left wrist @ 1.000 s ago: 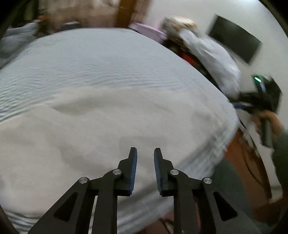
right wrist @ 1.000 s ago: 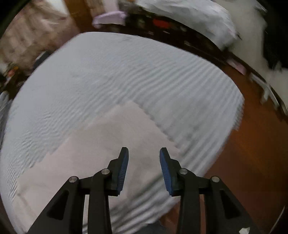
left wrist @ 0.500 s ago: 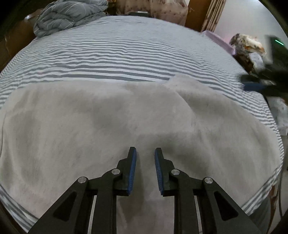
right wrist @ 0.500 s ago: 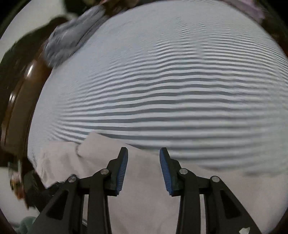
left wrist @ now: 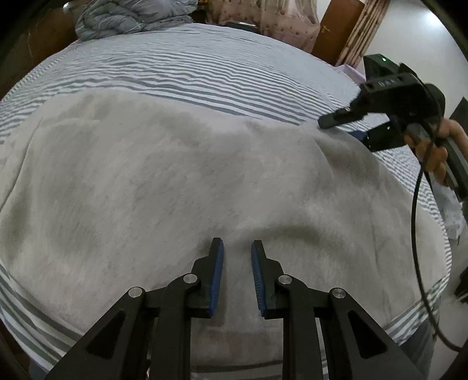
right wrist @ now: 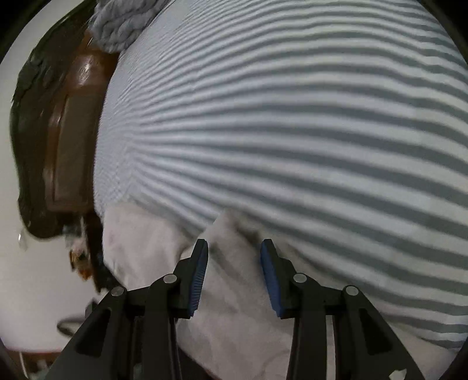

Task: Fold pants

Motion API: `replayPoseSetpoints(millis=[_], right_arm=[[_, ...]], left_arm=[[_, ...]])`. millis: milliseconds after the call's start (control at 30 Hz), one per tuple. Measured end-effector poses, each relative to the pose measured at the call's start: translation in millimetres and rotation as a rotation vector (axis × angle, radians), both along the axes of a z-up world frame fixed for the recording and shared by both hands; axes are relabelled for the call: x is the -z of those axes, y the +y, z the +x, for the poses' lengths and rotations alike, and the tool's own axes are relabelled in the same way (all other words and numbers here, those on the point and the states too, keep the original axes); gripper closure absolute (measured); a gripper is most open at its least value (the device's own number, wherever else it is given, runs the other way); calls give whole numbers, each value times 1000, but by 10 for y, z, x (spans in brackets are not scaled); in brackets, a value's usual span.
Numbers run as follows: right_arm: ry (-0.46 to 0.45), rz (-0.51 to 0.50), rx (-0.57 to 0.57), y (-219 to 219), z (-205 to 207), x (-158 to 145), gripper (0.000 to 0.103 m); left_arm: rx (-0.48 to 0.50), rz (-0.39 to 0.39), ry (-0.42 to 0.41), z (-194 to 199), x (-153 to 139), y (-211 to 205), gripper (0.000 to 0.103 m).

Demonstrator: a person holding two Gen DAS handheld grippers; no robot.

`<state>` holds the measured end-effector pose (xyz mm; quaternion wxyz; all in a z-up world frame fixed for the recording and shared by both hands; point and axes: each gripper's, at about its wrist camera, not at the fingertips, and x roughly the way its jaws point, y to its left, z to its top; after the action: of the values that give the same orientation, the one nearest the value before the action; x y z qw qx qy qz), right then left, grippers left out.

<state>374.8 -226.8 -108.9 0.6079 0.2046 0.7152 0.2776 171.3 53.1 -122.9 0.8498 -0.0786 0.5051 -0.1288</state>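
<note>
Fingers of the left gripper (left wrist: 237, 274) stand a little apart with nothing between them, poised over the near middle of the pants (left wrist: 181, 187); fingers of the right gripper (right wrist: 234, 274) stand somewhat wider, also empty, straddling a raised corner of the same pale grey cloth at its far edge. The pants lie spread flat and broad across the striped bed sheet (left wrist: 204, 73), reaching close to the near edge of the bed; in the left view the right gripper (left wrist: 345, 122) shows at the cloth's right far corner, held by a hand (left wrist: 435, 149).

Several things could go wrong from here, as I judge it. Closing on that corner, the right fingers could pinch the sheet along with the pants, since cloth and sheet lie pressed together there; lifting would then drag the bedding. They could also catch only the top layer, so the fold would come up uneven. The left fingers sit over a flat stretch with a soft ridge just ahead; with no edge to bite, they may slide off or bunch the fabric. The black cable (left wrist: 415, 233) hanging near the right side might snag the cloth during a sweep across; a grey duvet (left wrist: 128, 17) heaped at the bed's far end leaves less room for a long fold.
</note>
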Motion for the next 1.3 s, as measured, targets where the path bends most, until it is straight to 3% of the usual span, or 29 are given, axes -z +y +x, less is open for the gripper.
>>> replayPoseSetpoints(millis=[100, 200, 267, 333, 400, 467, 600, 700, 733, 800, 867, 933, 1100, 1300], right_arm=[[40, 18, -27, 93, 59, 134, 66], [71, 90, 34, 101, 221, 249, 67], [79, 114, 36, 165, 253, 265, 72], [12, 46, -10, 246, 222, 188, 84], [-41, 55, 20, 209, 205, 52, 90], [-93, 88, 66, 149, 192, -125, 91], [-132, 65, 134, 121, 189, -202, 92], [-132, 101, 242, 3, 279, -106, 93], [-157, 126, 271, -21, 309, -106, 102], [-211, 181, 387, -205, 508, -215, 102], [-262, 144, 396, -235, 676, -340, 102], [-264, 102, 370, -199, 723, -408, 98], [-222, 35, 197, -36, 399, -373, 98], [-253, -19, 30, 380, -60, -341, 98]], left_arm=[[-2, -3, -2, 23, 13, -1, 81], [4, 6, -10, 1, 12, 8, 81], [7, 7, -13, -5, 16, 19, 81], [8, 7, -16, -59, 3, 19, 81], [3, -3, -17, -56, 5, 29, 81], [-7, -24, -17, -47, 7, 63, 81], [-46, -76, -3, -14, -17, 163, 81], [-55, -27, -26, -1, -47, 147, 81], [-54, -8, -32, 6, -49, 137, 81], [-57, 18, -45, 17, -38, 138, 81], [-59, 18, -38, 27, -11, 148, 81], [-54, 37, -53, 5, -14, 131, 81], [-32, 97, -86, -31, -57, 43, 81], [-18, 73, -94, -42, -175, -12, 80]])
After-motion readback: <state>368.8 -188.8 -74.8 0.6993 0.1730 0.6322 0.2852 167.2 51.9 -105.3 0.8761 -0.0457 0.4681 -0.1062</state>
